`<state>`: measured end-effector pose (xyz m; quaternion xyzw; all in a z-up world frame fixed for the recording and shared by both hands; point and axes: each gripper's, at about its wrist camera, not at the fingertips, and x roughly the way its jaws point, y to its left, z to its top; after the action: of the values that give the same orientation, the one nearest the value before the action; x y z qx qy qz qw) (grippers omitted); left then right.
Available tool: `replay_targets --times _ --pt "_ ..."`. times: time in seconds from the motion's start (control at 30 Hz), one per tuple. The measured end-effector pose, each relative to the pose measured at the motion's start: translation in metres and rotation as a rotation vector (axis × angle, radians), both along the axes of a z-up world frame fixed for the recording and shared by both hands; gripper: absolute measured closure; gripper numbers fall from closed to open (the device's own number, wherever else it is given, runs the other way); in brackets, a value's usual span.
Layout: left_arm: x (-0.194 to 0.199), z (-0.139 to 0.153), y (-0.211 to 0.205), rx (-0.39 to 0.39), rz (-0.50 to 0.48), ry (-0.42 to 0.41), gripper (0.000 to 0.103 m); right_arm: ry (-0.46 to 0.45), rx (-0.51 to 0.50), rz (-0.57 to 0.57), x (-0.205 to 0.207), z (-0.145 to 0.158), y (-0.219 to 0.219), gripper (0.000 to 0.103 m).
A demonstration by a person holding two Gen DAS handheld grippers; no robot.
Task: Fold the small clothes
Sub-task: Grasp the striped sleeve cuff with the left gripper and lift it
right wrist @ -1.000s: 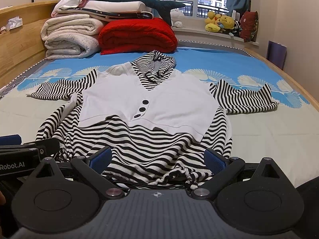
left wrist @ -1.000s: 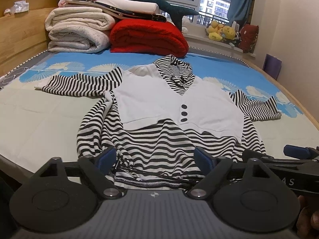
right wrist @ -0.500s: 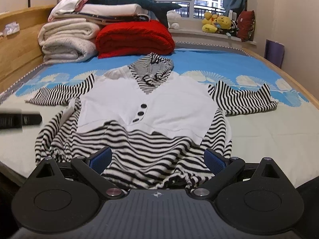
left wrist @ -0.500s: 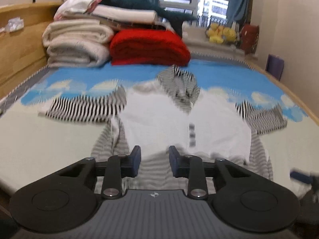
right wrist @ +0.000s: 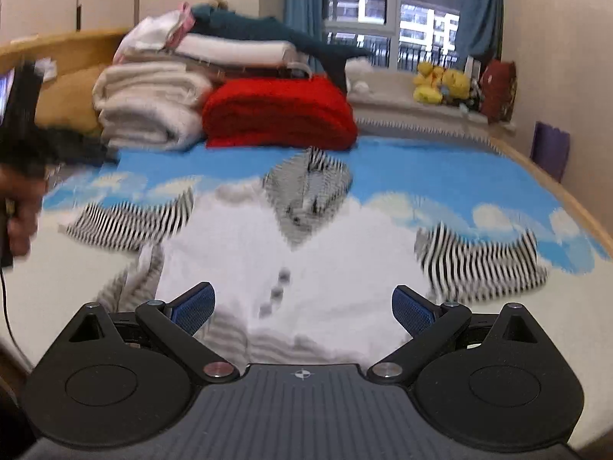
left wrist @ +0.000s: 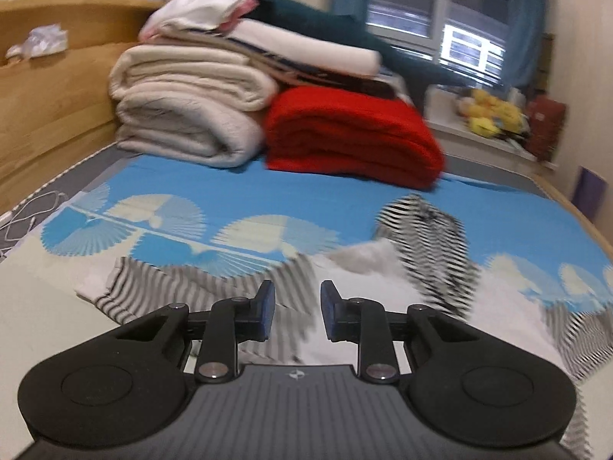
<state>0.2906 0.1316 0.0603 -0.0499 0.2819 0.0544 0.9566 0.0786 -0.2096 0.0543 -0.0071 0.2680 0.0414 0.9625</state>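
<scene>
Since the frames a second ago, both views have lifted away from the hem of the striped top point(right wrist: 306, 260). The left hand-held gripper point(left wrist: 294, 314), then spread wide at the hem, now has its blue pads drawn close with a narrow gap and nothing between them; it hangs above the top's left sleeve point(left wrist: 184, 287) near the shoulder. The right hand-held gripper point(right wrist: 302, 308) keeps its fingers spread wide and empty, above the white front panel rather than the hem.

The top lies flat on the bed point(right wrist: 440, 168), face up, sleeves stretched out to either side. It is a soft knit with black and white stripes, a plain white vest-shaped panel over the chest with small dark buttons point(right wrist: 277, 291), and a striped hood point(right wrist: 310, 180) at the neck. The bedsheet is blue with pale fan shapes, turning cream nearer the camera.

Behind it sit rolled cream blankets point(left wrist: 184, 115), a thick red folded blanket point(left wrist: 352, 134) and a heap of clothes point(left wrist: 276, 30).

Both views are motion-blurred, so the stripes smear to grey in places. In the right wrist view the left hand point(right wrist: 19, 207) is a dark blur cut off at the frame edge. The hem is hidden behind the gripper bodies.
</scene>
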Motion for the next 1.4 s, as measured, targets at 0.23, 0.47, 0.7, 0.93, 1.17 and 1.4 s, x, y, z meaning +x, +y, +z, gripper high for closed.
replay_targets --times 0.23,0.47,0.7,0.93,1.17,1.4 --pt "0.035 -0.060 0.103 -0.073 0.184 0.109 0.082 -0.018 0.057 -0.012 0.122 0.016 0.013 0.004" --pt "0.059 -0.094 0.174 -0.222 0.343 0.162 0.082 -0.032 0.061 -0.015 0.204 -0.018 0.029 0.005" --pt "0.090 -0.130 0.211 -0.316 0.484 0.205 0.080 -0.032 0.041 0.065 0.233 -0.034 0.037 0.011" --pt "0.104 -0.171 0.262 -0.425 0.647 0.262 0.076 -0.027 0.037 0.031 0.258 -0.040 0.018 0.022" --pt "0.110 -0.174 0.268 -0.441 0.644 0.263 0.097 0.050 0.070 -0.028 0.279 -0.055 0.000 0.027" --pt "0.111 -0.119 0.229 -0.300 0.591 0.158 0.100 0.092 0.109 -0.104 0.287 -0.054 -0.026 0.034"
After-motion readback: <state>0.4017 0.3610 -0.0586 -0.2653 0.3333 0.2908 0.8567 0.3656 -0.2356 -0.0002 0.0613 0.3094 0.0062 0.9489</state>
